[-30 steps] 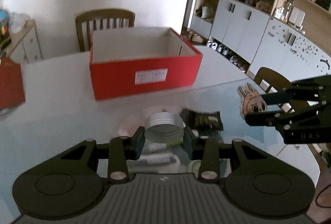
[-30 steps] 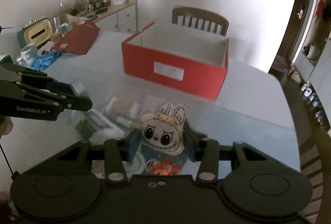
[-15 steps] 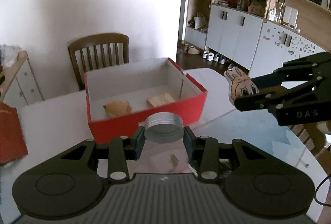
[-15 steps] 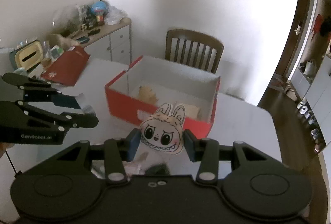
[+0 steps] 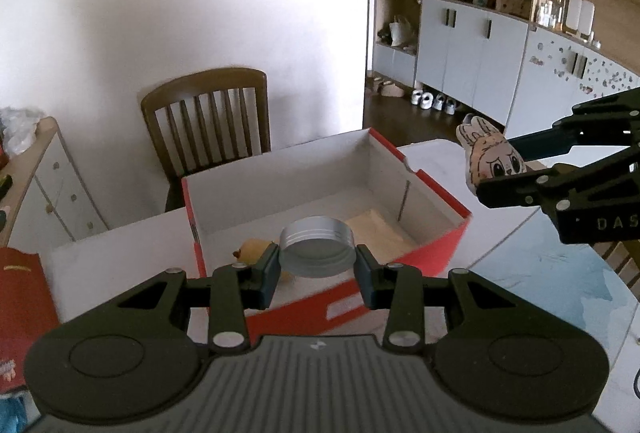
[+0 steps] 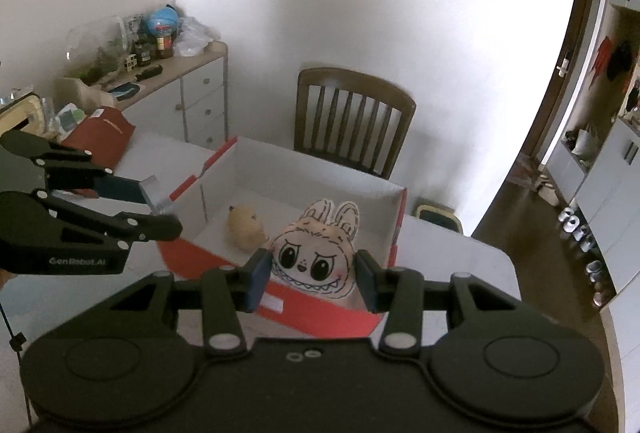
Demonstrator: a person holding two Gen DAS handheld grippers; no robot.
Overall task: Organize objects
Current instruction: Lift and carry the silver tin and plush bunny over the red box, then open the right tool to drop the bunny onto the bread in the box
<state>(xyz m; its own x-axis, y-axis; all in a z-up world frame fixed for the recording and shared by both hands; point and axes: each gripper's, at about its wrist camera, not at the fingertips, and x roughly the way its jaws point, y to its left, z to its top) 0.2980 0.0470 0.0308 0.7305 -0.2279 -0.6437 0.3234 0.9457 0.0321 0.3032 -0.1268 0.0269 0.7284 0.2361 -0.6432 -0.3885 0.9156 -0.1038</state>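
Note:
My left gripper (image 5: pixel 317 271) is shut on a round silver tin (image 5: pixel 317 248) and holds it above the near wall of the open red box (image 5: pixel 436 249). My right gripper (image 6: pixel 312 279) is shut on a flat bunny-faced plush toy (image 6: pixel 316 253) and holds it over the box's near right part (image 6: pixel 340 317). The right gripper with the toy (image 5: pixel 490 159) also shows at the right in the left wrist view. The left gripper (image 6: pixel 160 211) shows at the left in the right wrist view. A tan plush animal (image 6: pixel 245 229) and a pale flat item (image 5: pixel 378 231) lie inside the box.
The box stands on a white table (image 5: pixel 112 257) with a glass-topped blue part (image 5: pixel 560 285) at the right. A wooden chair (image 6: pixel 352 121) stands behind the box. A red bag (image 6: pixel 102 137) and a cluttered sideboard (image 6: pixel 176 89) are at the left.
Both grippers have risen from the pile of objects on the glass top and moved forward to the red box, each carrying its object. The box's inside has come into view.

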